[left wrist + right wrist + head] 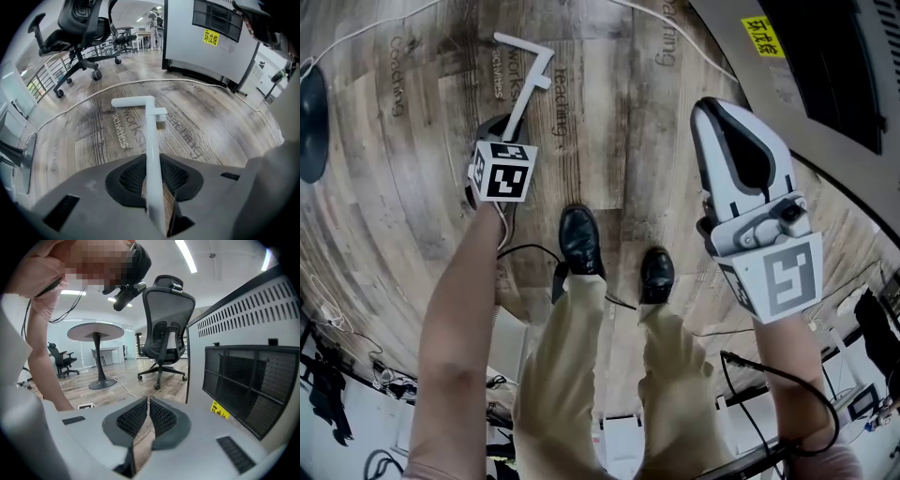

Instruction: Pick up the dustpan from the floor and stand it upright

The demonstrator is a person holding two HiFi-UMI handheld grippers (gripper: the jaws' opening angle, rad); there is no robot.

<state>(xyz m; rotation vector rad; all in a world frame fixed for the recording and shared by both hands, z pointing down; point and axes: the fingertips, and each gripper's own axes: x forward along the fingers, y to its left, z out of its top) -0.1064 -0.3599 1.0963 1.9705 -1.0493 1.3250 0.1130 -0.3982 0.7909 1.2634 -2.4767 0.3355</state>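
The dustpan's white handle [534, 80] lies along the wood floor and ends in a short crossbar at its far end. My left gripper [504, 131] points steeply down over the near part of the handle. In the left gripper view the handle [152, 136] runs straight between the jaws of the left gripper [153, 174], and both pads press on it. The pan itself is hidden beneath that gripper. My right gripper [717, 111] hangs in the air to the right, away from the dustpan. The right gripper [148, 404] is shut, its tips meeting on nothing.
The person's black shoes [579, 239] stand just behind the handle. A white cable [93, 93] curves over the floor beyond it. A black office chair [84, 28] is at the far left, a partition with a yellow label [211, 36] at the right.
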